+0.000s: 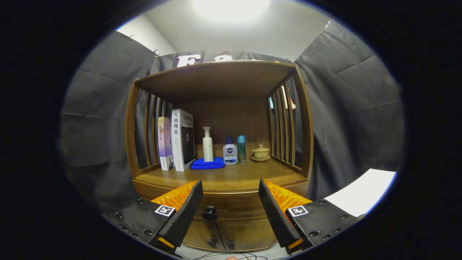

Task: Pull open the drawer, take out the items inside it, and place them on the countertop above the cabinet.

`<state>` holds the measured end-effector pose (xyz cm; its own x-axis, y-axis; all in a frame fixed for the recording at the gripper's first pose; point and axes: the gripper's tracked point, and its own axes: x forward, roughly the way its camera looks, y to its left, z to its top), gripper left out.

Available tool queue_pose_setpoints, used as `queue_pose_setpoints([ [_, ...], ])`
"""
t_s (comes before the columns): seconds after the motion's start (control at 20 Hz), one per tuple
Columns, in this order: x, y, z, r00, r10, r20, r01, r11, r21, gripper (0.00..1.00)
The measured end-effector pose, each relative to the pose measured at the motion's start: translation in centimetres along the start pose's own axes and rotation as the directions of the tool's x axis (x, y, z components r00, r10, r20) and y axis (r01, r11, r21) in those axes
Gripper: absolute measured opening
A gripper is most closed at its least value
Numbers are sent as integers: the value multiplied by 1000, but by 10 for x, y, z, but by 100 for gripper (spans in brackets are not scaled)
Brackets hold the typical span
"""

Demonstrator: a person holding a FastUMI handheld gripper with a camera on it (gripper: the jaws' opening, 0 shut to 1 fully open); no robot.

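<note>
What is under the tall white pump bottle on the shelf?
The white pump bottle stands on a folded blue cloth lying on the countertop. The open gripper hovers before the shut drawer; its contents are hidden.

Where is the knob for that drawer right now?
In the gripper view, the dark round drawer knob sits on the closed drawer front just under the countertop, between the open gripper's fingers and nearer the left one, above the two cabinet doors.
</note>
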<state>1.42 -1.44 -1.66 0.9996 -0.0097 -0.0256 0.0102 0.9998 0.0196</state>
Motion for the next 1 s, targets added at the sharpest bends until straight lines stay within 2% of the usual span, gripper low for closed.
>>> queue_pose_setpoints([
  [0.65, 51, 15, -75, 991, 25, -128, -24, 1000, 7, 96],
  [1.0, 78, 35, -124, 974, 49, -223, -51, 999, -5, 96],
])
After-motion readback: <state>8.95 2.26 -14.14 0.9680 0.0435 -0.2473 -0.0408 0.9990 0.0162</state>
